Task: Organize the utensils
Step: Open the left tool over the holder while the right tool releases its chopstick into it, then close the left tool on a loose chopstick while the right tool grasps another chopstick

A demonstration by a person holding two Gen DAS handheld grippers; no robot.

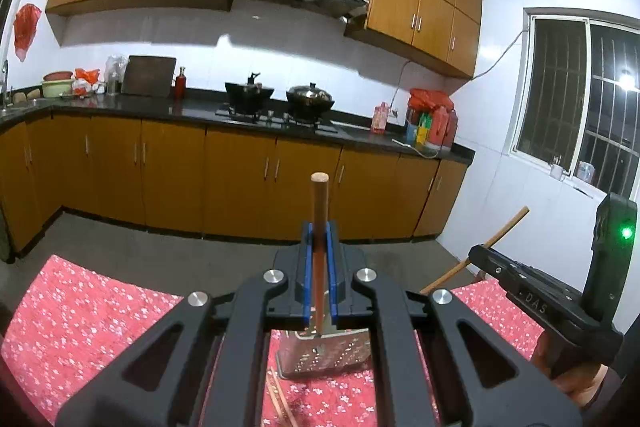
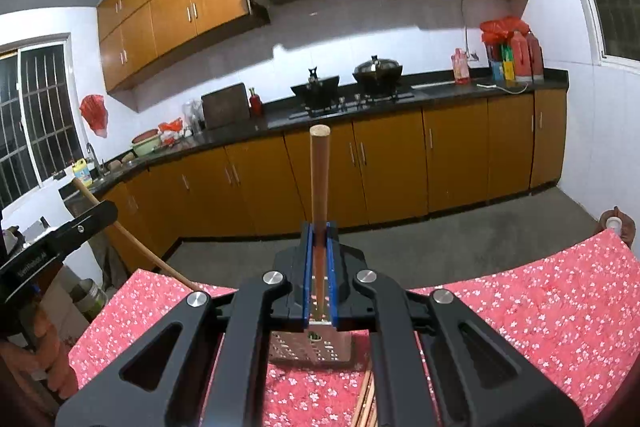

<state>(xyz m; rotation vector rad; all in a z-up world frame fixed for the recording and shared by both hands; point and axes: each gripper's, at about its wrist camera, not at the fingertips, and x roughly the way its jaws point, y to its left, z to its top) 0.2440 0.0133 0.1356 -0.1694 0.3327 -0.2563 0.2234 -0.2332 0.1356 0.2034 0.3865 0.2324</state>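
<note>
In the left wrist view my left gripper (image 1: 319,233) is shut on a wooden utensil handle (image 1: 319,203) that stands upright between the blue pads. Below it a perforated metal holder (image 1: 332,355) stands on the red flowered tablecloth (image 1: 80,315). My right gripper (image 1: 480,259) shows at the right, shut on another wooden handle (image 1: 504,229) that slants up. In the right wrist view my right gripper (image 2: 319,233) clamps its upright wooden handle (image 2: 319,179) over the same holder (image 2: 312,349). My left gripper (image 2: 100,215) shows at the left with its slanting handle (image 2: 132,239). I cannot tell whether either utensil's lower end is inside the holder.
Wooden chopsticks (image 1: 280,399) lie on the cloth in front of the holder. Beyond the table is grey floor (image 2: 480,235), then a counter (image 1: 192,107) with a stove, two pots (image 1: 310,99), bottles and a sink. A window (image 1: 580,99) is at the right.
</note>
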